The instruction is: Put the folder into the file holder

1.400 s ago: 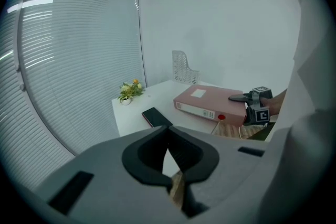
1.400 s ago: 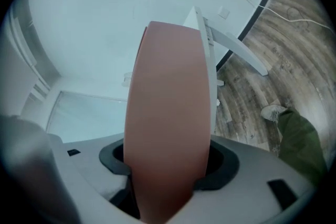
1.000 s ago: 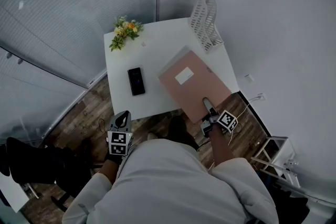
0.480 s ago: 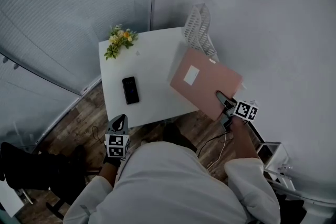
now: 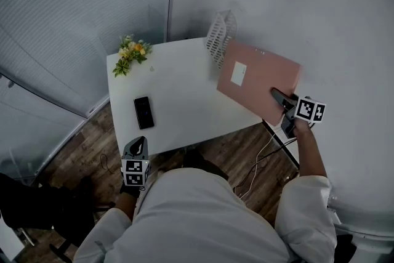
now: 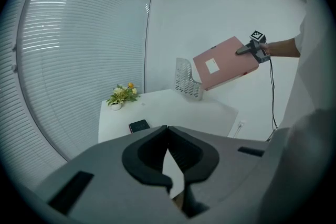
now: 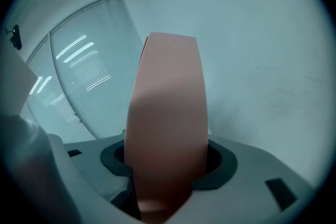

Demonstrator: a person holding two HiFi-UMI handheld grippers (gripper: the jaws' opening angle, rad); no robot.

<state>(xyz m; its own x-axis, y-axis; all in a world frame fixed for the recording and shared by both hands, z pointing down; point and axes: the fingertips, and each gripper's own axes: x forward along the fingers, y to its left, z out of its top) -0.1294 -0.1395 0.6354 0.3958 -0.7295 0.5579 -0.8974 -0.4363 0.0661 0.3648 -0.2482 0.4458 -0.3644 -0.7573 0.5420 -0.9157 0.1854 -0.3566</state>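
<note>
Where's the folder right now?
Head view, right side: the folder is in the air, clamped by the right gripper, just right of the file holder.

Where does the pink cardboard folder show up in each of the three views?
Head view: the pink cardboard folder, upper right.
Left gripper view: folder upper right, in the air.
Right gripper view: folder at centre, edge-on in the right claw.
Shared landmark: slatted window blinds, at left in all three.
</note>
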